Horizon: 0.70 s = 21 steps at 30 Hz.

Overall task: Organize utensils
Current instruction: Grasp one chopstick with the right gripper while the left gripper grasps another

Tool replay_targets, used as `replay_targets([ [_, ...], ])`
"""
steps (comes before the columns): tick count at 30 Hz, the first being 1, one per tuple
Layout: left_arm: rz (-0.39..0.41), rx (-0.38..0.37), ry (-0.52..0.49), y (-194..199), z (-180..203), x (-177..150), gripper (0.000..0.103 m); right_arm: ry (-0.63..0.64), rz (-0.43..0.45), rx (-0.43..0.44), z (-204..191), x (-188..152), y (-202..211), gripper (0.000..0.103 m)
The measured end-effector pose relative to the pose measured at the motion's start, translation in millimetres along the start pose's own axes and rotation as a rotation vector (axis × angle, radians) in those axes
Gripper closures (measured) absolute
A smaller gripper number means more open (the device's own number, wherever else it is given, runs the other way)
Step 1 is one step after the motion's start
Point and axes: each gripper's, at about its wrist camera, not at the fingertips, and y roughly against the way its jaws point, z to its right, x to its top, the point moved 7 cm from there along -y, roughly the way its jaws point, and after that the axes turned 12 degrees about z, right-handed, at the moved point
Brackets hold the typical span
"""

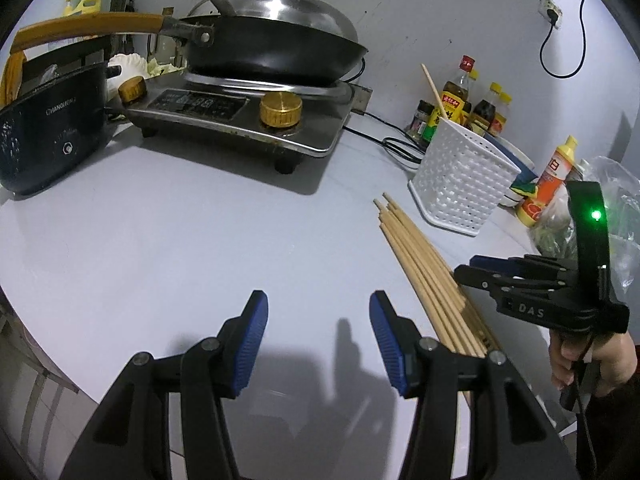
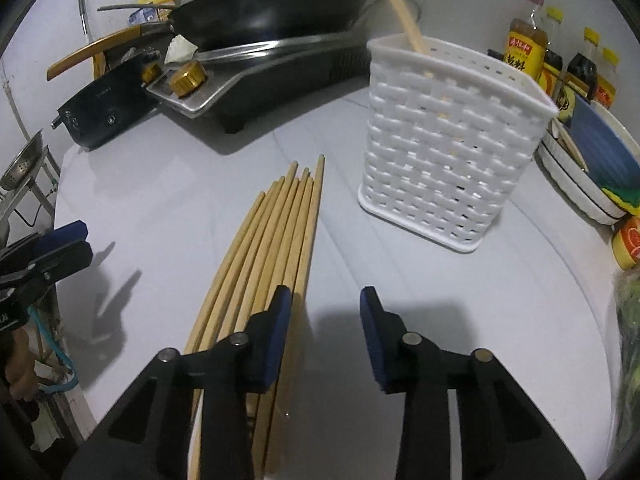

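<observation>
Chopsticks [image 2: 264, 248] lie bundled flat on the white table [image 1: 180, 240], near the white basket [image 2: 452, 148]; their near ends are cut off under my right claw [image 2: 324, 336], so I cannot count them surely. That claw hangs low over the table, its jaws wide apart and holding nothing, its left finger [image 2: 276, 336] over the bundle's right edge. My left claw [image 1: 318, 344] hovers beside the bundle, likewise spread and bare. Two chopsticks [image 2: 400, 12] stand tilted in the upright basket. Behind it, bottles [image 2: 528, 52] are partly hidden.
</observation>
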Motion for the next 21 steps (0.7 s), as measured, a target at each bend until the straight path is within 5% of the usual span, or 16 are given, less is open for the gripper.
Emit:
replay_targets([
  [15,-0.03,-0.033,-0.004,-11,14,-5,0.05,0.015,-0.02,0.016,-1,1,-11,0.083],
  [21,-0.069,-0.059,-0.047,-18,41,-12,0.05,0.021,-0.004,0.018,7,-4,-5,0.096],
])
